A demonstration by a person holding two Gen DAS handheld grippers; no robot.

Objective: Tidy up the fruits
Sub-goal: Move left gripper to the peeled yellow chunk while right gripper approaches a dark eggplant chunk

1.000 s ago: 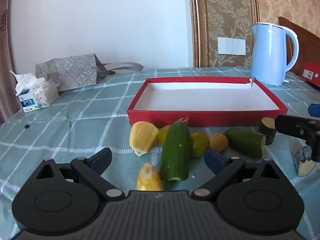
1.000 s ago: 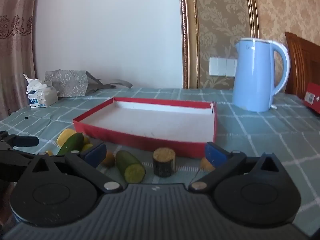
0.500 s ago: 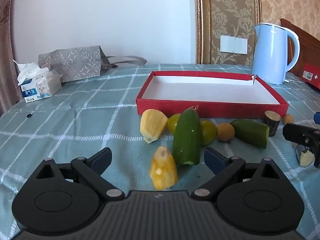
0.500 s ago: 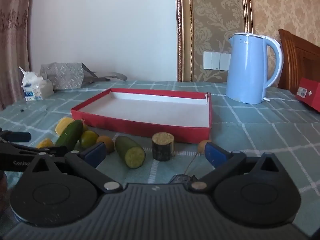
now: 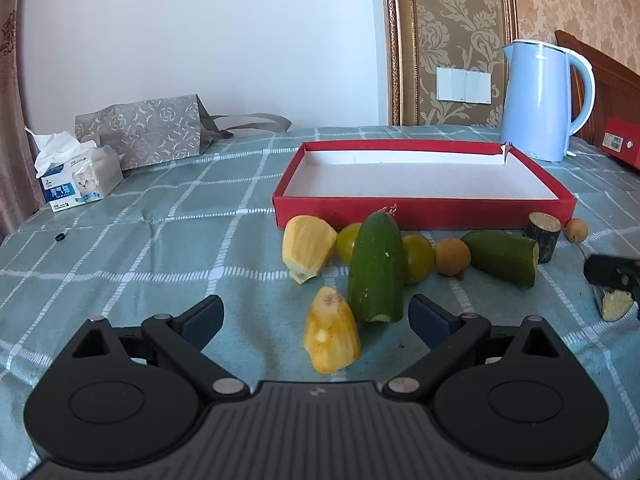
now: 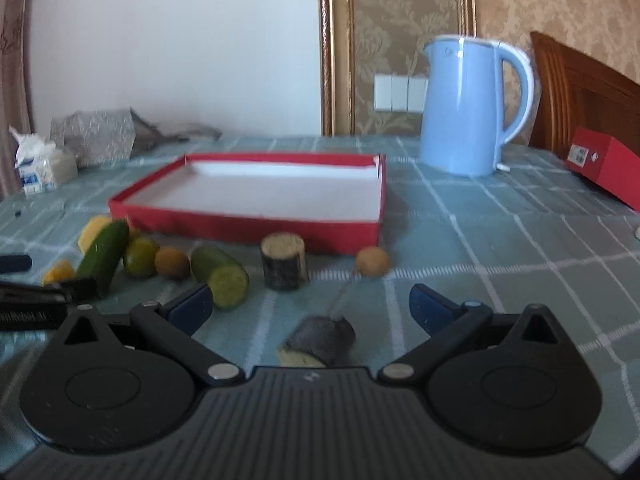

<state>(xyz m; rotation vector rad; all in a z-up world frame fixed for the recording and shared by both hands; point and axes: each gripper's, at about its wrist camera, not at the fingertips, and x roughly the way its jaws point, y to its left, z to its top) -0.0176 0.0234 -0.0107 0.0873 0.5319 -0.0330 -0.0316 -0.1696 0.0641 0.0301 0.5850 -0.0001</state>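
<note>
left gripper (image 5: 316, 314) hovered low with fingers apart, empty, a yellow piece (image 5: 331, 330) between them. right gripper (image 6: 308, 304) likewise spread and empty over a dark chunk (image 6: 320, 340). fruits lay in a loose row on the surface just before the near wall of the empty red tray (image 5: 424, 214). risked nudging the cucumber (image 5: 376, 268) beside the yellow piece on closing, rolling it into the round fruits. might squash the soft piece under a hard squeeze.
</note>
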